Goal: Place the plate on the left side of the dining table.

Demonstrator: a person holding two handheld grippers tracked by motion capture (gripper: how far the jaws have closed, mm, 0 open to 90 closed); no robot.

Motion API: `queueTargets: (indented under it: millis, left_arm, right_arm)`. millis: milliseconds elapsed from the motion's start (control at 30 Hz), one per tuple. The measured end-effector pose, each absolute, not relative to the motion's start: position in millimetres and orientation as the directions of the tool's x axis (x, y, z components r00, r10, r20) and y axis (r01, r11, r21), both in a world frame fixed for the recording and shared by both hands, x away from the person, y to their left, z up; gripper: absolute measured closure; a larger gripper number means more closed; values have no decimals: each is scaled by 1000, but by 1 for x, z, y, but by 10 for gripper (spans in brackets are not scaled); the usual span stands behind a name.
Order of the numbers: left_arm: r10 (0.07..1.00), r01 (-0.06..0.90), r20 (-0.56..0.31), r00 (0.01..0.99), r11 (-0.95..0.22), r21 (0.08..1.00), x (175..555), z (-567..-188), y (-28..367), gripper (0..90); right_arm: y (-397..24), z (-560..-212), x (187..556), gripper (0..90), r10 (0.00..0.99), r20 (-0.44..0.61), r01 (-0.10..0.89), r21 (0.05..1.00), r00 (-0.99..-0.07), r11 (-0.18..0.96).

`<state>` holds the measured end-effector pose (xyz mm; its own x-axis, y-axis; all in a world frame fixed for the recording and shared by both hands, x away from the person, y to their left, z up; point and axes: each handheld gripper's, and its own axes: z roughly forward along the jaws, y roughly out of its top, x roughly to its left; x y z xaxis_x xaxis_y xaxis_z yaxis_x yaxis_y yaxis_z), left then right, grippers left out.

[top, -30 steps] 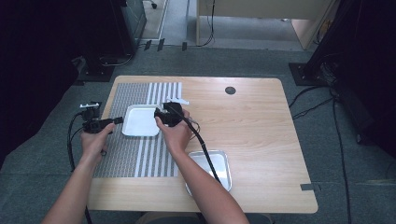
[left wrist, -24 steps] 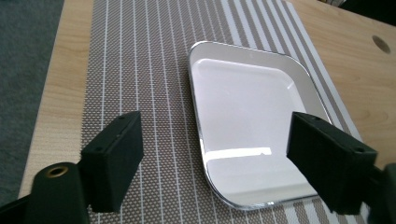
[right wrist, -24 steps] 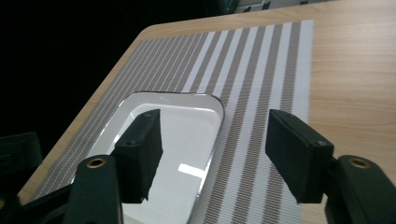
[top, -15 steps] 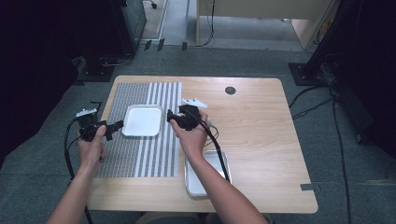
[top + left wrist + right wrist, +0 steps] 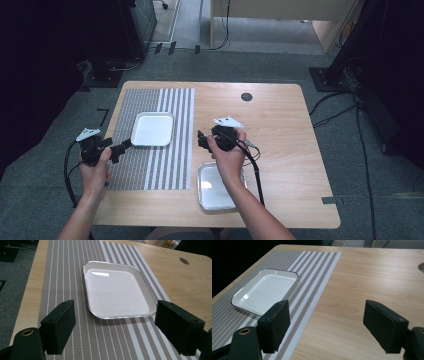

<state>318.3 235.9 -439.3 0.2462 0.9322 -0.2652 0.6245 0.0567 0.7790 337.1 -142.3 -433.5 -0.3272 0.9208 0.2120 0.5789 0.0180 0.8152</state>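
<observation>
On the grey striped woven placemat [image 5: 150,145] at the left of the light wooden bench [image 5: 280,135] lies the white square tray with a thin dark rim [image 5: 152,128], flat and empty. Left tongs [image 5: 120,149] hover over the mat's near left part, just short of the tray's near corner, released, with nothing between the jaws. Right tongs [image 5: 201,141] hang over bare wood just right of the mat, their jaws having just been opening, also empty. Near the bench's front edge sits a second silvery square tray [image 5: 216,190], partly under the right forearm.
</observation>
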Motion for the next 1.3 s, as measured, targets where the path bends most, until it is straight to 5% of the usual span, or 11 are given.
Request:
queueTargets:
  millis: [533, 1300]
  left_arm:
    - [930, 607, -283, 235, 87, 790, 277, -449, 250, 160]
    - [955, 616, -247, 166, 95, 782, 239, -486, 276, 160]
  right_arm:
    - [-207, -432, 300, 213, 934, 215, 565, 825, -284, -18]
    - [-338, -472, 239, 220, 973, 206, 588, 801, -101, -109]
